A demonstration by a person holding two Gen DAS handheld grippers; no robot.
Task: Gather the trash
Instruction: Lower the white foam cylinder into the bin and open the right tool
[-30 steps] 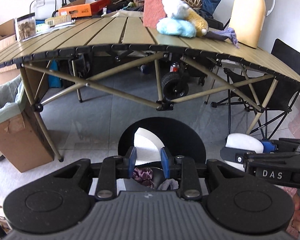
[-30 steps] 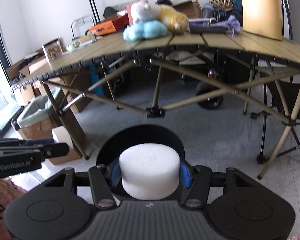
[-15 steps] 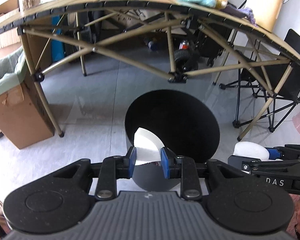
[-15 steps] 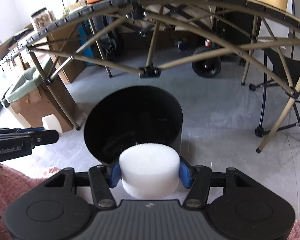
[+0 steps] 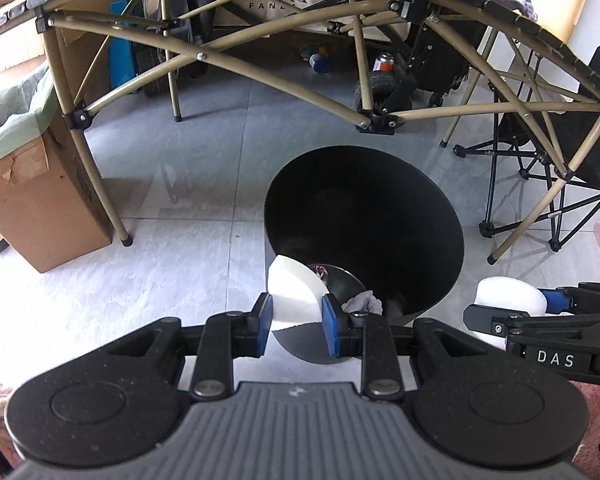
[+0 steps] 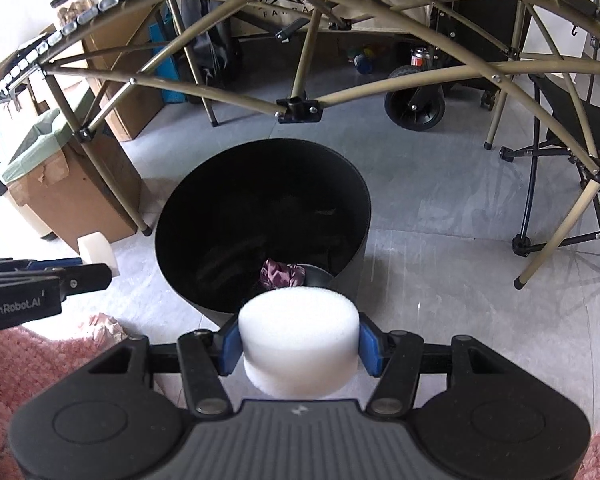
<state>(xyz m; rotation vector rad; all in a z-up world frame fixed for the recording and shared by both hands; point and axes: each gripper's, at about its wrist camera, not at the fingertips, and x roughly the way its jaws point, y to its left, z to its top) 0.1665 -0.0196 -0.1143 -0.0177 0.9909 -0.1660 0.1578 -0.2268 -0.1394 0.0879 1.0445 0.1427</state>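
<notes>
Two foam pieces (image 6: pixel 298 340) between claws (image 6: pixel 298 346)

floor (image 5: pixel 204 168): grey tile | on it: black bin (image 6: pixel 260 216) (open-topped), cardboard box (image 5: pixel 40 200), pink rug (image 6: pixel 40 360)

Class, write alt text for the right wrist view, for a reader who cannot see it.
The right gripper grips a white foam puck just above the near rim of an open black bin on a grey floor. Crumpled purple trash lies inside; the left gripper enters at left, a folding table's frame behind.
</notes>
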